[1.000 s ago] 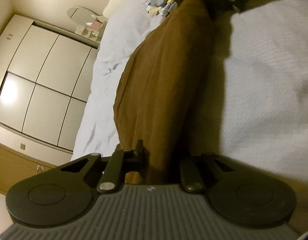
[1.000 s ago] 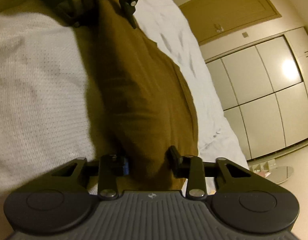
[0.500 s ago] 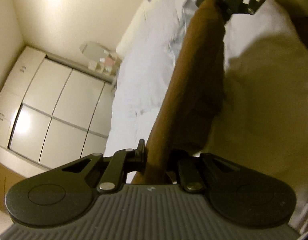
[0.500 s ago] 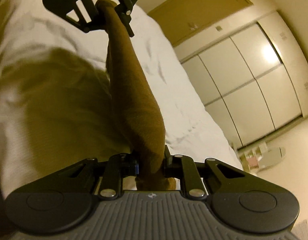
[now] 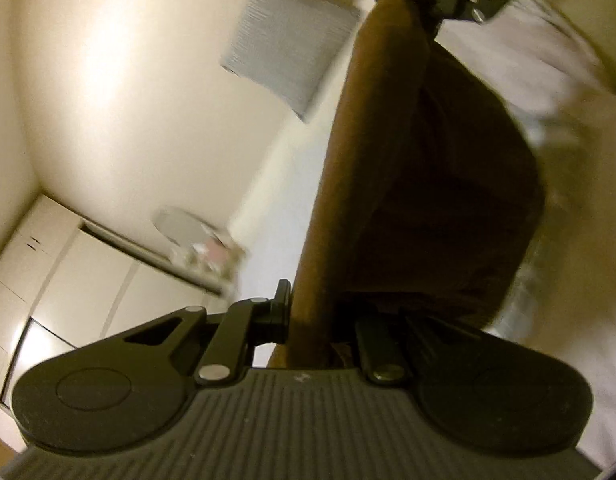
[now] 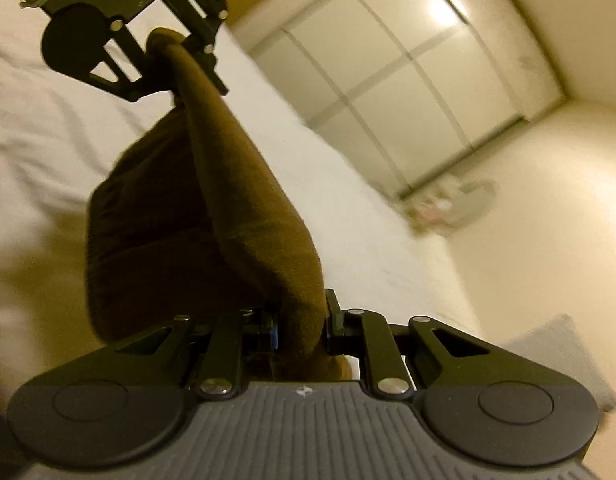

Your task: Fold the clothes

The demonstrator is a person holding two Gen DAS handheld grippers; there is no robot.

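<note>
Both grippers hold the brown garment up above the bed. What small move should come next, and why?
Probably lower both together toward the bed. The left gripper and right gripper pinch the brown garment stretched between them, and its loose part hangs unsupported.

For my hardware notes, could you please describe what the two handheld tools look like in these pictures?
Both look alike. The left tool has matte black fingers on flat black linkage bars with silver rivets, two rounded black lobes bearing embossed circles, and a grey ribbed body with a small pale logo. The right tool matches, with a small blue part beside one finger. No cables, hands or sleeves show.
</note>
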